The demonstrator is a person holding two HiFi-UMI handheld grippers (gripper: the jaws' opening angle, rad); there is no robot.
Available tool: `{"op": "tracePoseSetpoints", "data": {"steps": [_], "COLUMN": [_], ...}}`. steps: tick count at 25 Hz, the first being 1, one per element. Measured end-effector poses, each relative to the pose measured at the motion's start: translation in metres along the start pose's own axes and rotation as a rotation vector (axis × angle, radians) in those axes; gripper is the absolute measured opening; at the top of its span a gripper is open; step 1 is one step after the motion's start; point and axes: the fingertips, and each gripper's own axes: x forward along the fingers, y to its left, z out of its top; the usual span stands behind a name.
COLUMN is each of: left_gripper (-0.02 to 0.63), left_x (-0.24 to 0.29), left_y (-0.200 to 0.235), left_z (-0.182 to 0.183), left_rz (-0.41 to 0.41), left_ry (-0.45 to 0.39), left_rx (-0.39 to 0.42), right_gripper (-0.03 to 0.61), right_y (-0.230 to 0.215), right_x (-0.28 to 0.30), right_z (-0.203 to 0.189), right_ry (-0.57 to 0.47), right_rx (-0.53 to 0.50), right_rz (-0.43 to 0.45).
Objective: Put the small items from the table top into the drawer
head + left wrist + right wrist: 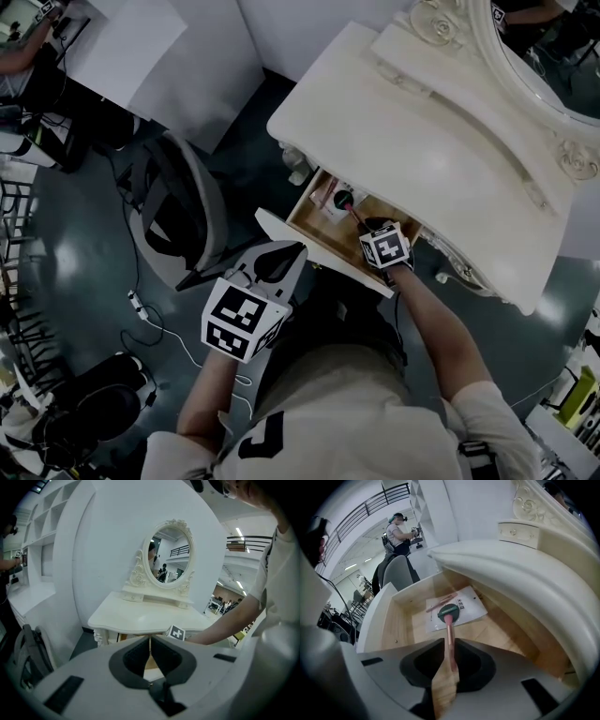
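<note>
While the right hand-held gripper (449, 644) grasps one slim pink brush (449, 632) by its handle, the brush's long axis runs straight ahead of the jaws and down into the single open drawer (393, 620). Its tip is over one dark green disc (440, 612) on one white packet (473, 606) on the drawer floor; contact is unclear. One thin stick (440, 603) shares that packet. Outside the drawer front, the farther left hand-held gripper (150, 644) is clenched on nothing.

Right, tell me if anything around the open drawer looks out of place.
Nothing stands out: a white packet lies flat in the open drawer, and the right gripper holds a pink-handled brush over it.
</note>
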Motion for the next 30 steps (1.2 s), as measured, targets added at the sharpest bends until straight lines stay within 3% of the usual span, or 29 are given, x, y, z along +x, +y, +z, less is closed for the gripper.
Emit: {"op": "tracePoseSetpoints", "data": {"steps": [5,10,17,21,25,30], "left_gripper": [0.065,0.064,0.064,0.065,0.064,0.064], "left_x": [-0.006,-0.004,0.006,0.012,0.019,0.033], "left_y": [0.007,0.002,-0.012,-0.024,-0.044,-0.081], "left_z": [-0.002,0.005,0.031,0.039,0.047,0.057], "left_rz": [0.004,-0.017,-0.068,-0.117,-0.183,-0.270], "left_ry": [-0.006,-0.027,-0.066,-0.078,-0.084,-0.077], "left_rx": [-0.004,0.012,0.064,0.096,0.138,0.211], "right_gripper": [0.060,0.060,0.043,0.040,0.037,0.032], "right_y": [0.000,0.003,0.036,0.047,0.053,0.051], "right_x": [-0.001,-0.028,-0.116,-0.175,-0.234,-0.289], "right_z": [0.002,0.017,0.066,0.085,0.088,0.074], "right_ry": [-0.010,-0.083,-0.326,-0.476,-0.620,-0.723], "right_rx": [-0.021,-0.023,0.024,0.120,0.211,0.243], "right_rz": [-0.024,-0.031,0.092,0.125,0.125,0.097]}}
